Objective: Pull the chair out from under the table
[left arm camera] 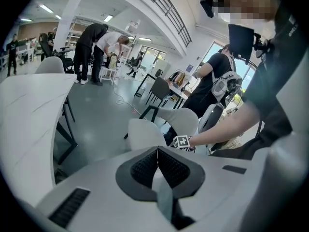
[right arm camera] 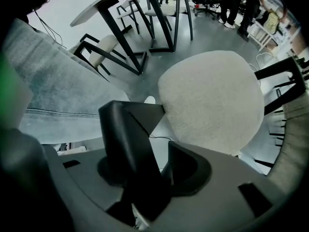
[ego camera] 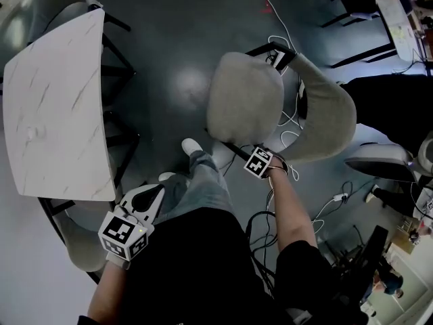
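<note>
The grey upholstered chair (ego camera: 243, 100) with black frame stands on the dark floor, apart from the white marble-look table (ego camera: 54, 114). My right gripper (ego camera: 247, 153) points steeply down at the chair's near edge. In the right gripper view its jaws (right arm camera: 154, 144) are closed on a black frame bar (right arm camera: 130, 129) that runs out toward the seat (right arm camera: 212, 100). My left gripper (ego camera: 154, 191) hangs near the table's near corner, touching nothing. In the left gripper view its ribbed pads (left arm camera: 157, 161) meet with nothing between them, and the chair (left arm camera: 145, 132) shows beyond.
My own leg and shoe (ego camera: 193, 146) stand between the grippers, close to the chair. White cables (ego camera: 284, 39) trail over the floor behind the chair. A second grey chair (ego camera: 81, 242) sits tucked under the table's near side. More tables, chairs and people fill the far room (left arm camera: 96, 47).
</note>
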A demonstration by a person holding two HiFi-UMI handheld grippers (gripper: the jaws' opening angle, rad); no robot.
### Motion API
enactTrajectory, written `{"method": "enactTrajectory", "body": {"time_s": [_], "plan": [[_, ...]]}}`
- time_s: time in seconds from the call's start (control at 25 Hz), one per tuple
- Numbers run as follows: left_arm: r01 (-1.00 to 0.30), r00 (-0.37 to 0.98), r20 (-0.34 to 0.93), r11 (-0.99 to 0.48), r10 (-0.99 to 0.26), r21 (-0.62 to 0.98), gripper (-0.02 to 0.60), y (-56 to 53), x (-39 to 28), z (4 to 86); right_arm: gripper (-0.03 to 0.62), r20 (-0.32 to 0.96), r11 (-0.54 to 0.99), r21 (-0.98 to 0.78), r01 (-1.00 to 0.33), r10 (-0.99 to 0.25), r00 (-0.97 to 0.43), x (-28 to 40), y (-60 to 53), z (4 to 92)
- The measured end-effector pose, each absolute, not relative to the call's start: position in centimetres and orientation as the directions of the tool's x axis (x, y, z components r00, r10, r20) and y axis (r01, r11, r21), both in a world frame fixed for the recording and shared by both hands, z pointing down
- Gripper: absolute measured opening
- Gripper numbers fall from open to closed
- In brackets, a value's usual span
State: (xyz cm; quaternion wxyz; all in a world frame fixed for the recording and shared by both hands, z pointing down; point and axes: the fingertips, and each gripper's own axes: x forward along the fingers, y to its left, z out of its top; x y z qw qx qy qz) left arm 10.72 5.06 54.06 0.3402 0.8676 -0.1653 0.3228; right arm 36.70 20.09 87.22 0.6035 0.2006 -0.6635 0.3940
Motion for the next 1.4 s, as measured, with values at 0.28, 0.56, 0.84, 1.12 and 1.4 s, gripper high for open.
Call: {"method": "enactTrajectory", "body": {"time_s": [0.28, 0.56, 0.84, 1.12, 1.4], "plan": [[-0.533, 0.73, 0.678, -0.694, -0.086, 0.485, 0.006, 4.7, 9.5, 54.3, 0.175, 0.962, 0.601, -0.269, -0.753, 0.203, -0.181, 36.8, 19.9, 87.3], [-0.55, 0.726, 0.68, -0.679, -0.102, 0.485, 0.006, 4.2, 8.6, 54.3, 0.176, 0.961, 0.579, -0.271, -0.769, 0.205, -0.184, 36.5, 20.2, 87.1], [-0.544, 0.734, 0.672, -0.679, -0.101, 0.493, 0.006, 4.2, 8.4, 54.3, 0.178, 0.956, 0.536, -0.287, -0.794, 0.212, -0.202, 34.9, 22.1, 87.0], [-0.532, 0.74, 0.667, -0.685, -0.091, 0.498, 0.006, 4.1, 8.7, 54.5, 0.179, 0.95, 0.536, -0.305, -0.787, 0.224, -0.216, 34.1, 23.8, 87.0], [-0.516, 0.751, 0.653, -0.701, -0.095, 0.491, 0.006, 3.7, 9.1, 53.9, 0.179, 0.97, 0.554, -0.24, -0.797, 0.163, -0.179, 33.3, 22.4, 86.0]]}}
